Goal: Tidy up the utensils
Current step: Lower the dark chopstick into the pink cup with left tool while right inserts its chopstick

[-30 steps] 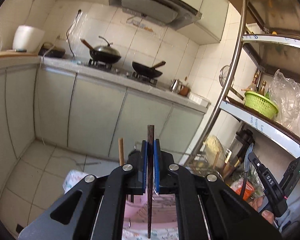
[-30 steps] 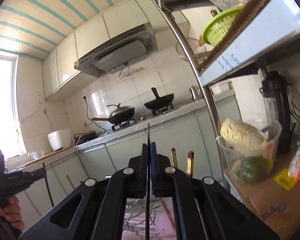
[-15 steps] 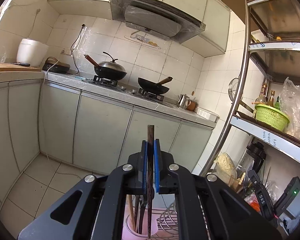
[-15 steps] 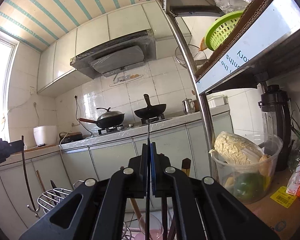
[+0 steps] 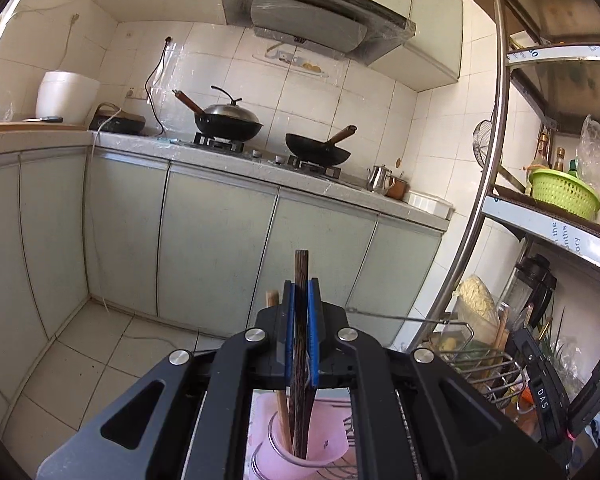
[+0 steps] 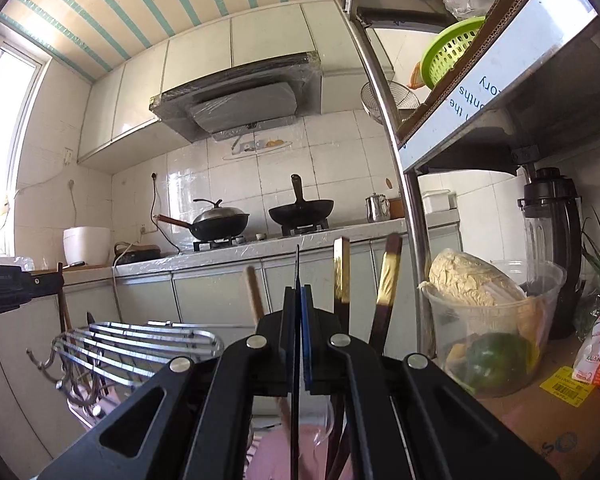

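Note:
My left gripper (image 5: 301,292) is shut on a dark wooden chopstick (image 5: 300,344) held upright, its lower end inside a pink utensil cup (image 5: 300,458) set in a wire ring. A lighter wooden stick (image 5: 281,408) stands in the same cup. My right gripper (image 6: 299,300) is shut on a thin dark flat utensil (image 6: 296,360) seen edge-on, above the pink cup (image 6: 276,456). Two gold-banded chopsticks (image 6: 342,280) and a wooden handle (image 6: 254,292) stand up beside it.
A wire dish rack (image 6: 140,344) sits left of the right gripper and also shows in the left wrist view (image 5: 480,364). The other gripper (image 5: 540,388) is at lower right. A shelf post (image 6: 400,168), a plastic food tub (image 6: 492,320) and a blender (image 6: 552,240) stand right.
Both grippers have lowered toward the pink cup. The dark chopstick's end now sits inside the cup, and the gold-banded chopsticks have risen into the right view.

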